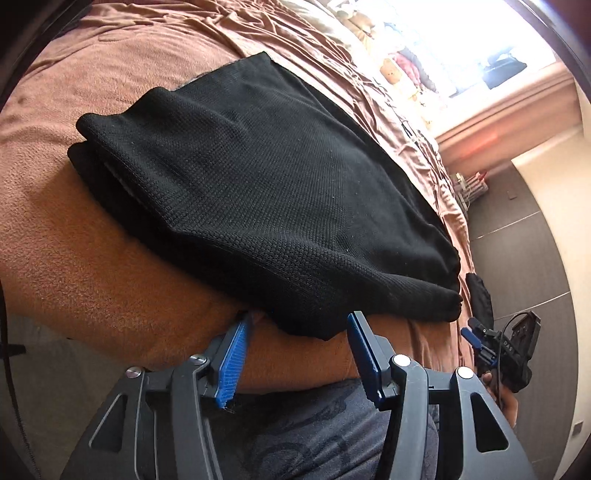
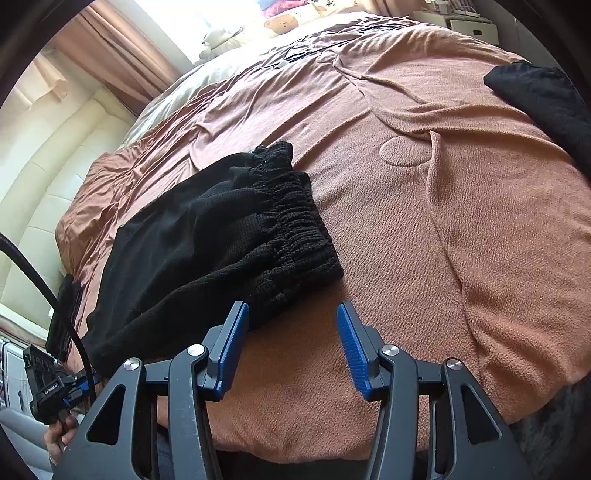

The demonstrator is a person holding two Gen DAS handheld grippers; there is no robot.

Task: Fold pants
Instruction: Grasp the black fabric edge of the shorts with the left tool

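The black knit pants (image 1: 266, 192) lie folded in layers on the brown bed cover (image 1: 74, 229). In the right wrist view the same pants (image 2: 207, 243) show their elastic waistband (image 2: 295, 221) bunched on top. My left gripper (image 1: 299, 321) is open and empty just short of the near folded edge. My right gripper (image 2: 291, 310) is open and empty; its left finger (image 2: 232, 343) is next to the pants' near corner. Each gripper also shows small in the other's view, the right gripper (image 1: 495, 350) and the left gripper (image 2: 55, 380).
Another black garment (image 2: 546, 99) lies on the bed's far right. A further dark piece (image 1: 480, 295) hangs at the bed edge. Pillows and soft toys (image 2: 280, 22) sit at the head of the bed. Grey floor (image 1: 524, 251) runs beside the bed.
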